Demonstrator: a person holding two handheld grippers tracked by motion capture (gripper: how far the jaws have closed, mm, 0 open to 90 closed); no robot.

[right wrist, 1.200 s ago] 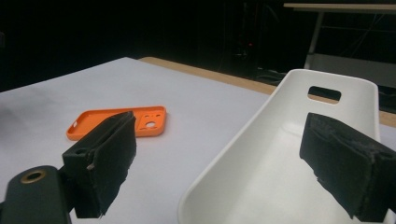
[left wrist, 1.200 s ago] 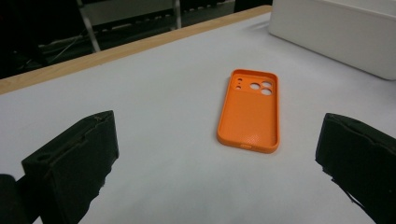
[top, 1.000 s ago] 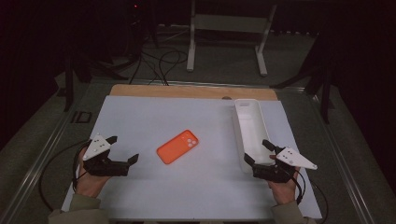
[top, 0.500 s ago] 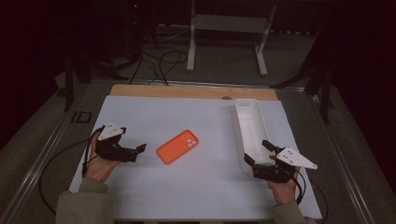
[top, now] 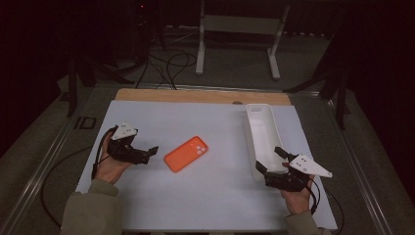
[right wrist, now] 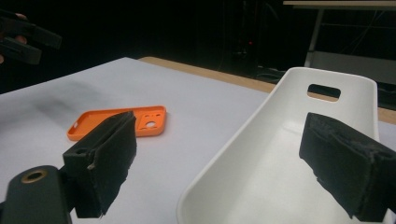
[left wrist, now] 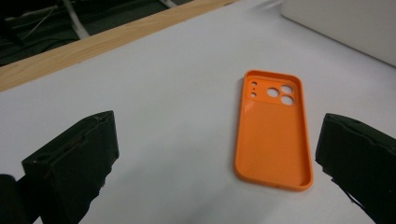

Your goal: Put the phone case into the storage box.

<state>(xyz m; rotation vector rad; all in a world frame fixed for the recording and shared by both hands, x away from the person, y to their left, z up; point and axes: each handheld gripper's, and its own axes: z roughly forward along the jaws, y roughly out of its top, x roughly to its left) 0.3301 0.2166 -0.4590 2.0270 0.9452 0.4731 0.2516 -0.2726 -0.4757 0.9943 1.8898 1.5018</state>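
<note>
The left gripper [top: 150,154] hangs with its jaws spread wide and empty, just short of the orange phone case [top: 186,153] — it lies flat on the table, long axis running away from the jaws — while the right gripper [top: 270,161], likewise agape, waits farther off at the white tray [top: 259,117].

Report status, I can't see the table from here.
Left claw open, just short of orange case. Right claw open at white tray near end. Case flat, inside up, untouched. Nothing in the way.
</note>
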